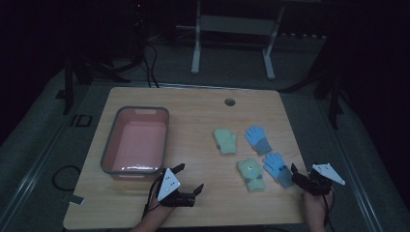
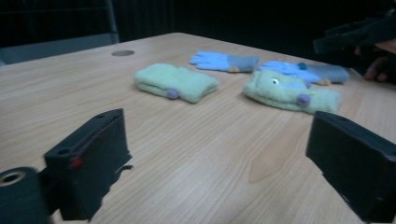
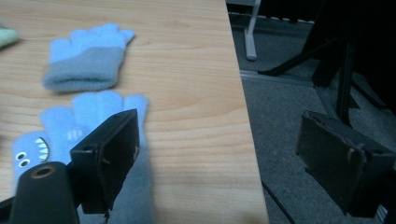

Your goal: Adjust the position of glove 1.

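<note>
The wooden bench (image 1: 193,116) carries a pink tub (image 1: 136,140) at its left and four small gloves at its right.

Two gloves are green: the far green glove (image 1: 225,140) lies toward the middle of the bench, and the near green glove (image 1: 251,174) lies closer to the person. Two are blue with grey cuffs: the far blue glove (image 1: 257,138) lies just right of the far green one, and the near blue glove (image 1: 279,167) lies just beside the near green one. All four lie flat and apart from the tub.

The left claw (image 1: 189,180) sits low over bare wood near the tub's front right corner. Its jaws stand released, with nothing between them; in the left gripper view they frame empty bench, and the gloves lie well beyond.

The right claw (image 1: 296,175) is at the bench's right edge, beside the cuff of the near blue glove. Its jaws are released and grasp nothing. In the right gripper view one jaw stands over that glove's (image 3: 60,135) cuff; the other hangs past the bench edge, over the floor (image 3: 289,116). Contact with the glove cannot be told.
</note>
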